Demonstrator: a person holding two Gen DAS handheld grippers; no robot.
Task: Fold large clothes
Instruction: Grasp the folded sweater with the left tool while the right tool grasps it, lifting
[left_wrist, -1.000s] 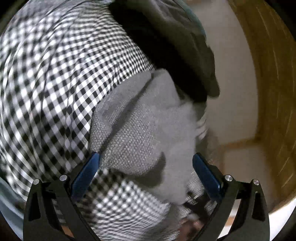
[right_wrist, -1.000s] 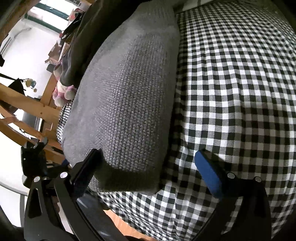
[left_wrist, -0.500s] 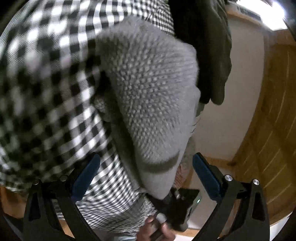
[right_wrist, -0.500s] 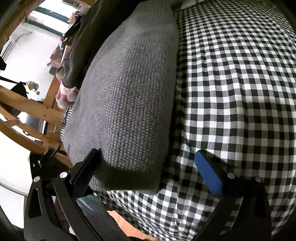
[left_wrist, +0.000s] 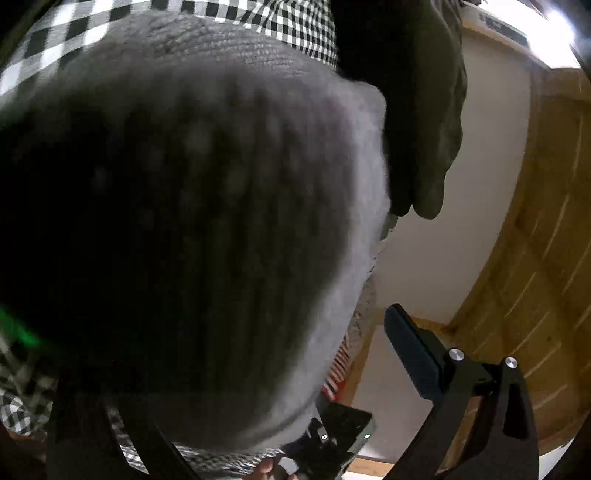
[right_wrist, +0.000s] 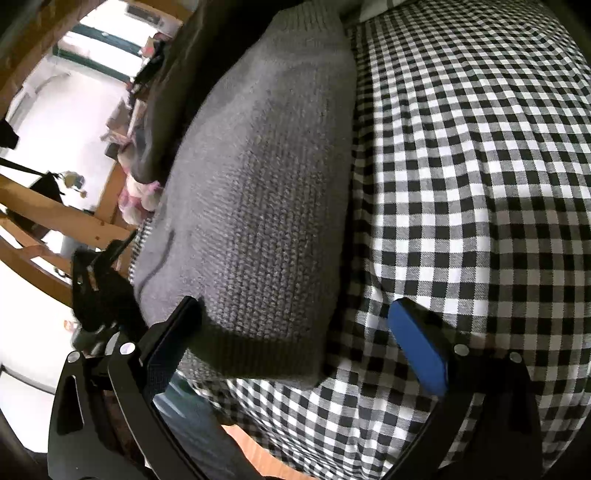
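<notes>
A folded grey knit sweater (right_wrist: 258, 199) lies on a black-and-white checked cover (right_wrist: 461, 166). My right gripper (right_wrist: 295, 325) is open at the sweater's near end, with its left finger against the sweater's corner and its blue right pad (right_wrist: 417, 347) over the checked cover. In the left wrist view the sweater (left_wrist: 192, 221) fills most of the frame, very close and blurred. My left gripper (left_wrist: 258, 369) is open around it; only its right finger (left_wrist: 413, 354) shows and the left one is hidden behind the knit.
A dark garment (left_wrist: 417, 92) lies beyond the sweater, also in the right wrist view (right_wrist: 173, 110). A wooden frame (right_wrist: 55, 221) and wood panelling (left_wrist: 546, 240) stand beside the bed. The other gripper (right_wrist: 99, 291) shows at the sweater's left edge.
My left gripper has pushed much closer to the sweater, which now covers the camera and its left finger. My right gripper has barely moved.
</notes>
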